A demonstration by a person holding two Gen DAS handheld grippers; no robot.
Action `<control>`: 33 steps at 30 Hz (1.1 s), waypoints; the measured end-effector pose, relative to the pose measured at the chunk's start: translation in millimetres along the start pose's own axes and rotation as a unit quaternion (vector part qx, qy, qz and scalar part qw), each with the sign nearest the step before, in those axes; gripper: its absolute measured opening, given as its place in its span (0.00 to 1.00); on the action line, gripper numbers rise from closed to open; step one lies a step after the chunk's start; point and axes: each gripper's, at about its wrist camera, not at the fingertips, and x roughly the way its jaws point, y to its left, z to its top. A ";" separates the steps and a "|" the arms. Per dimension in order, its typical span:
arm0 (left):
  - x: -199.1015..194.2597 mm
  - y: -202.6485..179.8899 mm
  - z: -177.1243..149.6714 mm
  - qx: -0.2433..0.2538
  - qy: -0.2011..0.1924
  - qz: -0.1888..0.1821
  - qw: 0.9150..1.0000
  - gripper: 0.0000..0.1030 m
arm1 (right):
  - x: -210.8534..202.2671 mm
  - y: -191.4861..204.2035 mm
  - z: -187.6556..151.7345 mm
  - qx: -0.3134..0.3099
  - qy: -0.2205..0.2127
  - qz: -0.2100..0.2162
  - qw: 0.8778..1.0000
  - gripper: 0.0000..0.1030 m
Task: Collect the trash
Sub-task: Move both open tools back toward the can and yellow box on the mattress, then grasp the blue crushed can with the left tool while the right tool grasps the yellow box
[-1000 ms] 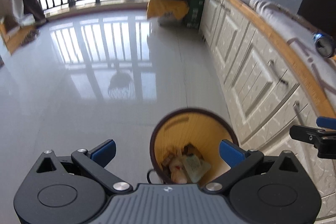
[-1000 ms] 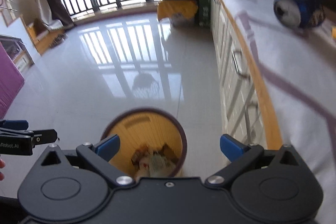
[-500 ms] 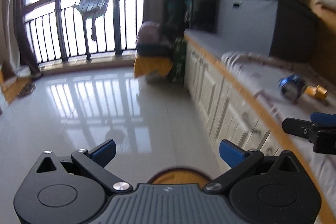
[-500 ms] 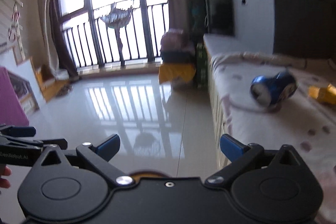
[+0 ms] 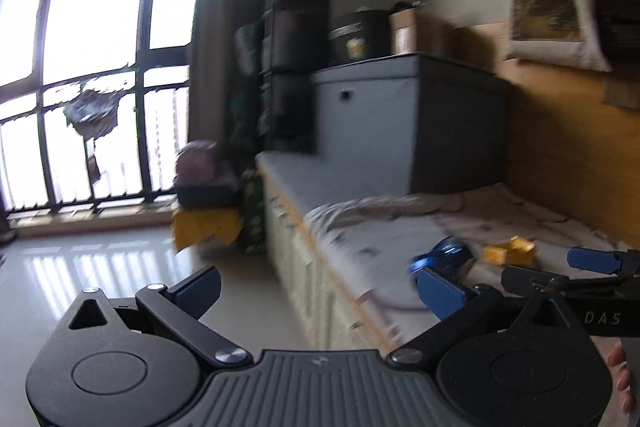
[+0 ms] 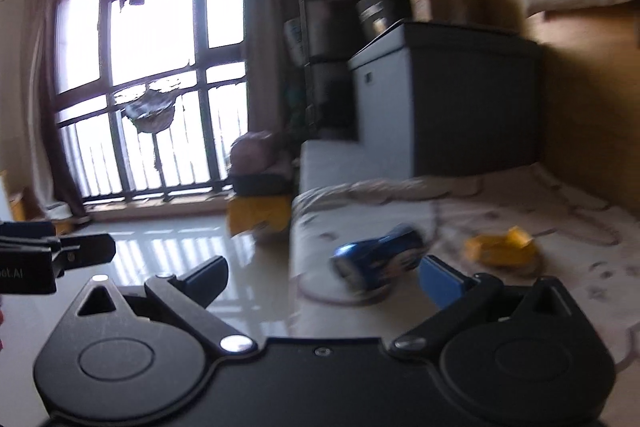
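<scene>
Two pieces remain on the patterned bench cover [image 6: 520,227]: a blue can [image 6: 380,259] and, farther right, a yellow carton [image 6: 500,247]. The left gripper [image 5: 318,285] and right gripper [image 6: 322,279] both gape wide, empty.

Blue can [image 6: 378,259] sideways beside yellow scrap [image 6: 500,249]

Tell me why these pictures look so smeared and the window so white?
Left wrist view: motion blur smears the blue can and yellow box, while the window is blown out white. Right wrist view: the same can streaks sideways, the backlit room stays dim, and fisheye bends the window bars.
</scene>
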 end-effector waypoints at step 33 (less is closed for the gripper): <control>179.6 -174.8 -52.7 0.352 -0.021 -0.090 0.932 0.87 | 122.3 -176.7 -18.8 0.052 0.031 -0.105 0.993 1.00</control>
